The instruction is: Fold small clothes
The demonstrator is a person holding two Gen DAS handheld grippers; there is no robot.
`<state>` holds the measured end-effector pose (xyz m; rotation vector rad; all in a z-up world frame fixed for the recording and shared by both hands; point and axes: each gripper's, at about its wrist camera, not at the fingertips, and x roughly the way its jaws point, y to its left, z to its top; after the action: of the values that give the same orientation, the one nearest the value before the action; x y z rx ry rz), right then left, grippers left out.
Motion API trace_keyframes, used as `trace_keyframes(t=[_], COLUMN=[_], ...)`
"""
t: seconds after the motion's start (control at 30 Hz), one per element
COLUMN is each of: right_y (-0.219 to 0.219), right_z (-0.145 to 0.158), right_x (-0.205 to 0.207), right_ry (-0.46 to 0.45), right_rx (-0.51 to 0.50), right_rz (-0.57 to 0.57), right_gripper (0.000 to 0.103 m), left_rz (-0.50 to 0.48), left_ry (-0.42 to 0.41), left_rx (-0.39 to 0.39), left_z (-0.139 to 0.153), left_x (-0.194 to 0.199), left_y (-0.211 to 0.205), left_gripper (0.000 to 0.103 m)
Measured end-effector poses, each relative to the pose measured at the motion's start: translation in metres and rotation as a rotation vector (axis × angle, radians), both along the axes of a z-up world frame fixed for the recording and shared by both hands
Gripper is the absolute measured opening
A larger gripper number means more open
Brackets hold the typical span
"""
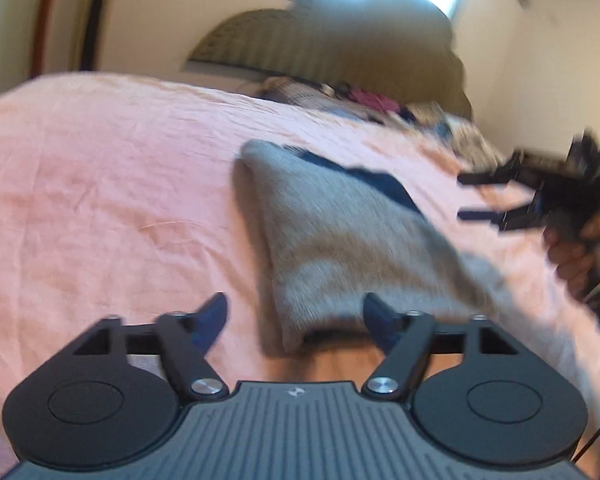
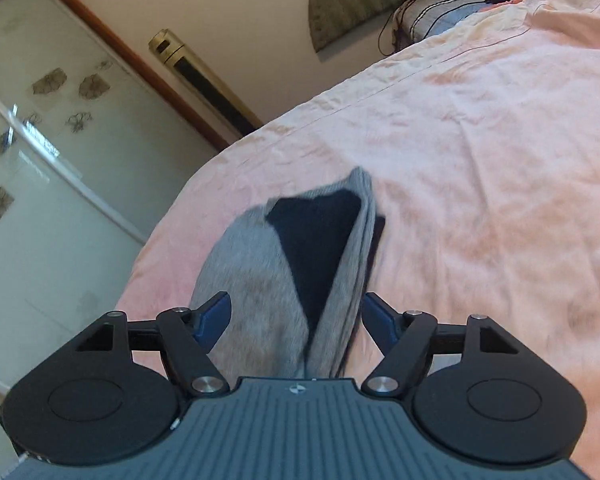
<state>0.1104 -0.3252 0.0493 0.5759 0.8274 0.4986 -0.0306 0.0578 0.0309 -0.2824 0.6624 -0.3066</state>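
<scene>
Pink bedsheet (image 1: 100, 184) covers the bed, and on it lies a folded grey garment (image 1: 340, 240) with a dark patch. From the left gripper (image 1: 296, 314), jaws spread and empty, it stretches toward one o'clock. The right gripper (image 2: 296, 316) is likewise agape, the garment running from between its fingers toward twelve, unpinched.

Open pink bedspread (image 1: 100, 184) left of folded grey garment (image 1: 340, 240), clutter (image 1: 380, 108) at headboard
</scene>
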Motion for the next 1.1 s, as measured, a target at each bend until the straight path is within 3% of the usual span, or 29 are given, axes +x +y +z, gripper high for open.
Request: trace_keyframes(t=[0.1,0.17,0.2,0.23,0.27,0.3,0.33,0.4,0.43,0.47,0.53,0.6,0.67,0.7,0.77,0.83,0.87,0.9,0.93,0.97,1.0,1.1], right_y=[0.013,0.030,0.037,0.047,0.054,0.059,0.057,0.041,0.033,0.026,0.017,0.009,0.007,0.008,0.012,0.020,0.024,0.027,0.031,0.036,0.040,0.039], right_z=[-0.014,-0.030,-0.036,-0.039,-0.038,-0.033,-0.028,-0.050,-0.058,-0.061,-0.057,-0.050,-0.050,-0.052,-0.059,-0.059,-0.057,-0.056,-0.056,-0.057,-0.057,-0.043], right_x=[0.052,0.081,0.091,0.096,0.101,0.100,0.096,0.103,0.098,0.093,0.078,0.053,0.026,0.014,-0.012,-0.036,-0.044,-0.049,-0.052,-0.055,-0.058,-0.073], right_ry=[0.054,0.115,0.140,0.110,0.120,0.101,0.031,0.103,0.090,0.094,0.123,0.107,0.129,0.152,0.204,0.169,0.172,0.179,0.188,0.208,0.198,0.145], right_rx=[-0.064,-0.114,-0.124,-0.119,-0.107,-0.111,-0.117,-0.127,-0.081,-0.033,0.038,0.111,0.157,0.154,0.167,0.150,0.136,0.127,0.109,0.061,0.019,0.000], right_rz=[-0.028,-0.039,-0.038,-0.035,0.003,0.020,0.027,-0.027,-0.039,-0.056,-0.101,-0.100,-0.028,0.004,0.051,0.104,0.117,0.127,0.142,0.173,0.200,0.239], right_gripper=[0.073,0.074,0.072,0.063,0.020,0.023,0.022,0.019,0.017,0.019,0.040,0.081,0.092,0.086,0.084,0.083,0.080,0.070,0.062,0.028,0.021,0.021], left_rz=[0.001,0.002,0.010,0.003,0.001,0.002,0.002,-0.010,-0.015,-0.018,-0.020,-0.021,-0.016,-0.012,-0.022,-0.051,-0.065,-0.077,-0.088,-0.088,-0.092,-0.137], left_ry=[0.094,0.160,0.149,0.157,0.165,0.173,0.168,0.156,0.148,0.144,0.151,0.184,0.233,0.256,0.294,0.323,0.349,0.387,0.428,0.414,0.400,0.342], left_rx=[-0.200,-0.257,-0.255,-0.254,-0.250,-0.240,-0.228,-0.242,-0.247,-0.248,-0.257,-0.310,-0.399,-0.433,-0.483,-0.506,-0.504,-0.488,-0.452,-0.427,-0.396,-0.340], left_z=[-0.011,-0.025,-0.024,-0.025,-0.024,-0.026,-0.027,-0.030,-0.032,-0.032,-0.032,-0.032,-0.036,-0.038,-0.041,-0.044,-0.045,-0.047,-0.050,-0.046,-0.040,-0.010], left_x=[0.022,0.042,0.044,0.049,0.051,0.053,0.053,0.051,0.050,0.049,0.048,0.051,0.057,0.061,0.068,0.075,0.078,0.082,0.086,0.083,0.080,0.060], left_y=[0.010,0.007,0.005,0.002,0.001,0.002,0.003,0.007,0.010,0.010,0.013,0.019,0.027,0.030,0.031,0.025,0.019,0.014,0.006,0.002,-0.001,0.001], left_gripper=[0.078,0.076,0.076,0.075,0.067,0.058,0.055,0.054,0.054,0.054,0.054,0.060,0.064,0.064,0.063,0.062,0.049,0.018,0.015,0.014,0.013,0.012])
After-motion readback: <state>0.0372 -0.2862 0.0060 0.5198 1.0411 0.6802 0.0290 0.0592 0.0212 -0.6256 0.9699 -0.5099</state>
